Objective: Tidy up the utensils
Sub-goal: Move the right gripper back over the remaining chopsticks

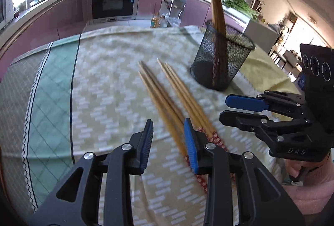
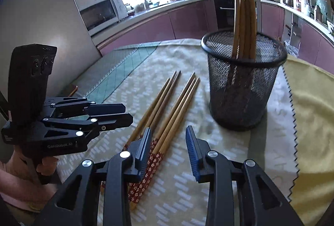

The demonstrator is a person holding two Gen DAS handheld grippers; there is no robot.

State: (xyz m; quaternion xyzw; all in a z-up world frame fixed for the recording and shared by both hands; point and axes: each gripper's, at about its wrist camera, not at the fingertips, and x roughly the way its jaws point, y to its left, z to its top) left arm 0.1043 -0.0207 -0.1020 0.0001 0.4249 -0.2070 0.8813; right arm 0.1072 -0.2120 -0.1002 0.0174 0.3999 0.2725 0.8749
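Left wrist view: The left gripper [image 1: 168, 128] hangs over the patterned tablecloth [image 1: 108, 71], jaws parted and empty, its right blue pad just above the handle ends of the loose chopsticks [image 1: 167, 96].
Loose chopsticks, left view: Several lie side by side in two clusters on the cloth, tips pointing away, red patterned handles toward the camera.
Holder, left view: The black mesh cup [image 1: 221, 59] stands upright beyond the loose clusters, near but apart, with a bundle of stowed chopsticks [image 1: 215, 3] rising from it.
Right gripper, left view: The right gripper [image 1: 224, 108] reaches in from the right edge, jaws slightly apart, nothing between them.

Right wrist view: The right gripper [image 2: 169, 132] has parted, empty jaws straddling the cloth just right of the red floral handles; its left pad overlaps them in the picture.
Left gripper, right view: The left gripper [image 2: 127, 112] enters from the left, in a person's hand [image 2: 44, 163], jaws only narrowly apart and empty.
Holder, right view: The mesh cup [image 2: 244, 84] holds about four chopsticks [image 2: 244, 7] upright.

Progress: Partly done by the look of it; one bundle is stowed, and the pairs on the cloth [image 2: 173, 105] remain to be picked up and put in the cup.
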